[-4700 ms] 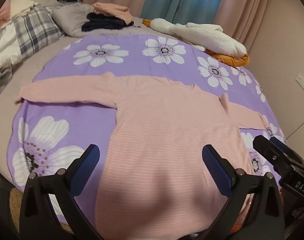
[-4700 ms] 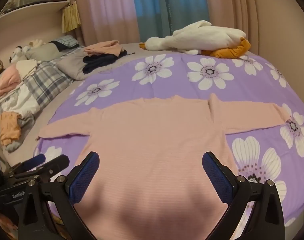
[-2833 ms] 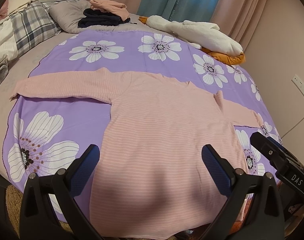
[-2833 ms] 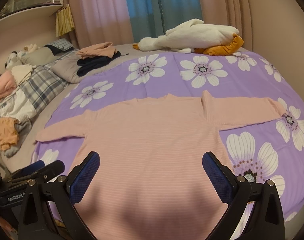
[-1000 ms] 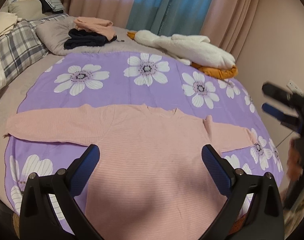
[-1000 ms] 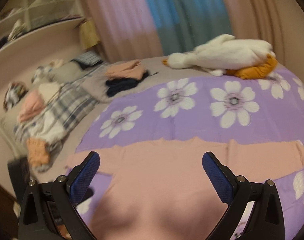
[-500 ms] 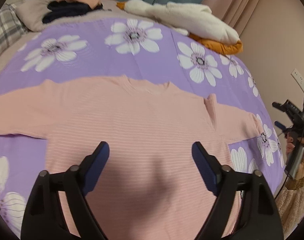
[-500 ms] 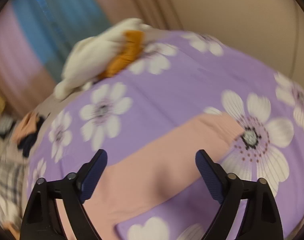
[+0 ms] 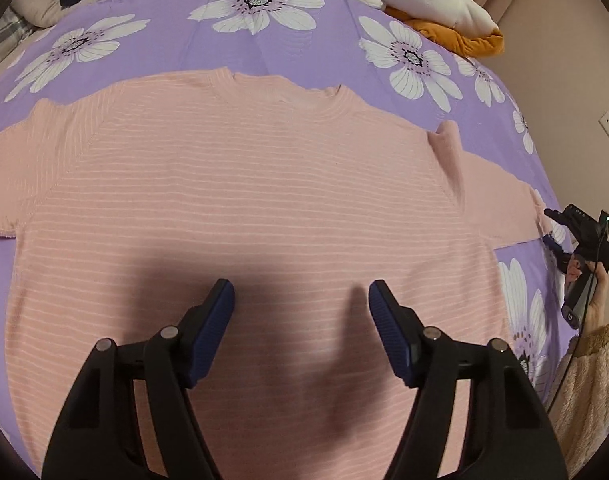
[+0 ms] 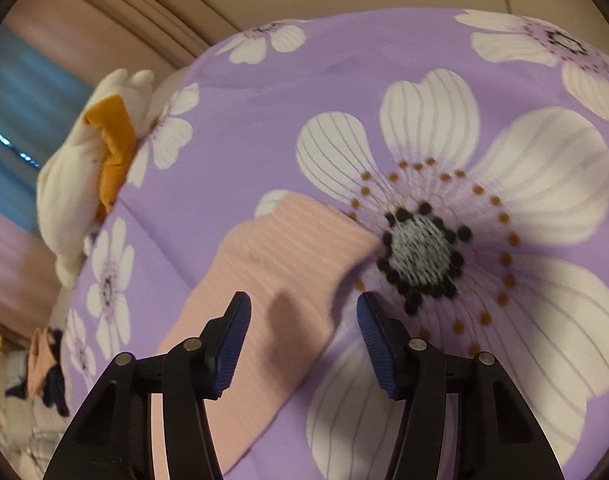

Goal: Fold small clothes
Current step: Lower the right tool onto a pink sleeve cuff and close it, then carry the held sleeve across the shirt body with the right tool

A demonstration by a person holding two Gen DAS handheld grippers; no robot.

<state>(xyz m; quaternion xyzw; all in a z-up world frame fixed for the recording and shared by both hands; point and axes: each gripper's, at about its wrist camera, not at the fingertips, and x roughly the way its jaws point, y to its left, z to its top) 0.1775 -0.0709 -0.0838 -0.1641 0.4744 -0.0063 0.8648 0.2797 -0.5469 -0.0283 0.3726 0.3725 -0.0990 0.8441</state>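
Nearest, the left gripper (image 9: 300, 312) hovers with jaws apart over the pink striped top (image 9: 248, 184), which lies flat and unfolded across the purple floral bedspread (image 9: 304, 52). Toward the bed's right edge, the right gripper (image 10: 302, 330), also spread, straddles the sleeve cuff (image 10: 288, 248), perhaps touching. No fold is made yet.

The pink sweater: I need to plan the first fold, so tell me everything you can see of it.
The pink sweater is a long-sleeved knit in salmon pink with thin paler horizontal stripes and a ribbed round neckline. It lies flat, spread out on the purple floral bedspread, both sleeves stretched sideways, collar away from the cameras. A small fold stands up at the right shoulder. The right sleeve's cuff ends beside a big white flower. Both the left gripper and right gripper are open above it, gripping nothing.
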